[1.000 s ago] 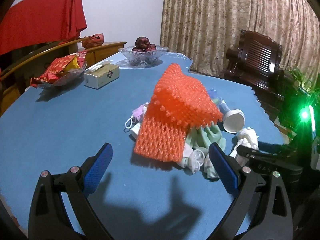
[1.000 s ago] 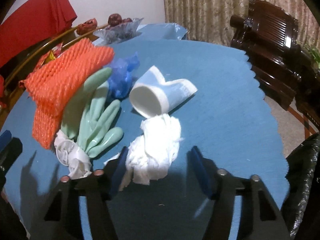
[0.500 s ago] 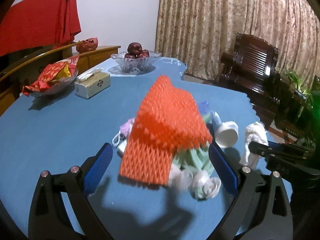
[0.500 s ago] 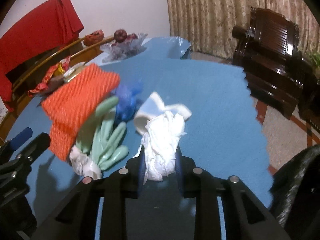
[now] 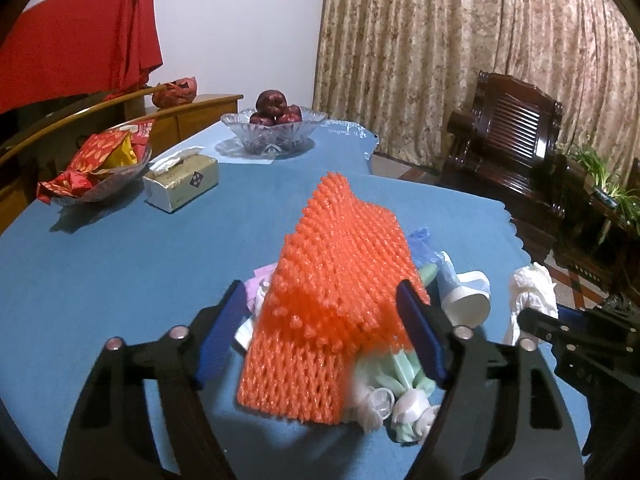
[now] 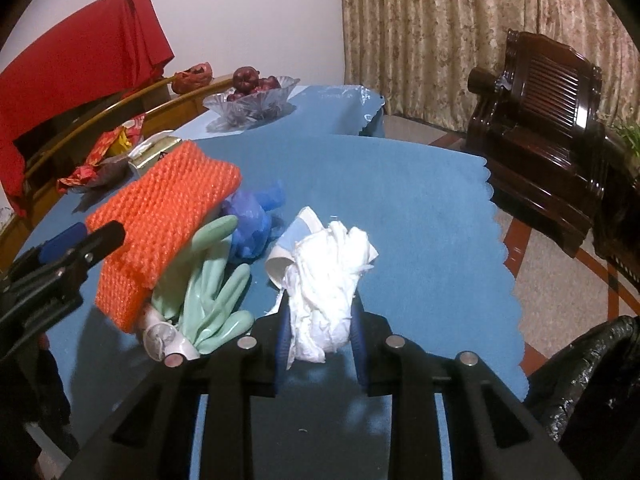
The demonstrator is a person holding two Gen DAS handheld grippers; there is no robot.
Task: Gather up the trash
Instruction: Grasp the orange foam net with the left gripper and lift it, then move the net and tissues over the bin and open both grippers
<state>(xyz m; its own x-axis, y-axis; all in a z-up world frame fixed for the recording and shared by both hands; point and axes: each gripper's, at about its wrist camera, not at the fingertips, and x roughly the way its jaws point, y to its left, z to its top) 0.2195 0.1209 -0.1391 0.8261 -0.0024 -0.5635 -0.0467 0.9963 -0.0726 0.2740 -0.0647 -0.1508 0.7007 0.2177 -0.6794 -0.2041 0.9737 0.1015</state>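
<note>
Two grippers work at the trash pile on the blue bench. The right gripper has its jaws clamped on a white tissue wad, lifting it. The left gripper has jaws closing around the orange foam net, not squeezing yet.

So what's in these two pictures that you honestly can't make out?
- Pink item, left wrist view: mostly hidden under the orange foam net; unidentifiable.
- Left gripper: closing around the net; contact unclear, its right side blurred.
- Black bag, right wrist view: cut off by the edge, opening unseen.
- Paper cup, right wrist view: half hidden behind the white tissue wad in the right gripper.
</note>
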